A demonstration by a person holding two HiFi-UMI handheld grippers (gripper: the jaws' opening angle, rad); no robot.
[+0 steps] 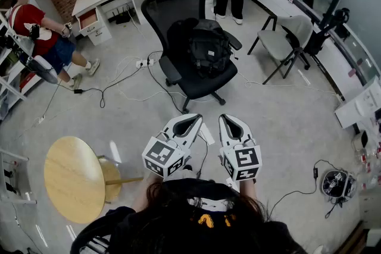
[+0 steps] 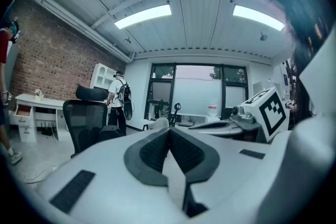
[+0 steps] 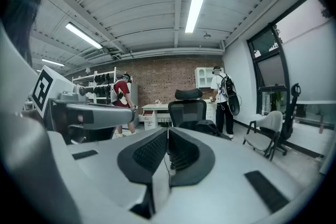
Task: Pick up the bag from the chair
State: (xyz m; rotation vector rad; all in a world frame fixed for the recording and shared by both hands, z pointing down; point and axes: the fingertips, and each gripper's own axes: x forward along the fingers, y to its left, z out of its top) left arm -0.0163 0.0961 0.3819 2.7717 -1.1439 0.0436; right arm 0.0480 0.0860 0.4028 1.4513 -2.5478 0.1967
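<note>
The bag [image 1: 208, 47] sat on the chair [image 1: 159, 15] seat, well apart from both grippers. Left gripper [image 1: 196, 119] and right gripper [image 1: 225, 118] were closed tip to tip, empty; best to step closer and spread them before reaching.

The left gripper [image 1: 190, 121] and right gripper [image 1: 229, 121] sit side by side, jaws together, holding nothing.

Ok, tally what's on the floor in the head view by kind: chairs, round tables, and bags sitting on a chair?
Chairs: 2, a black office chair and a grey chair
Round tables: 1, the wooden round table
Bags on a chair: 1, the black bag on the office chair
Total: 4
</note>
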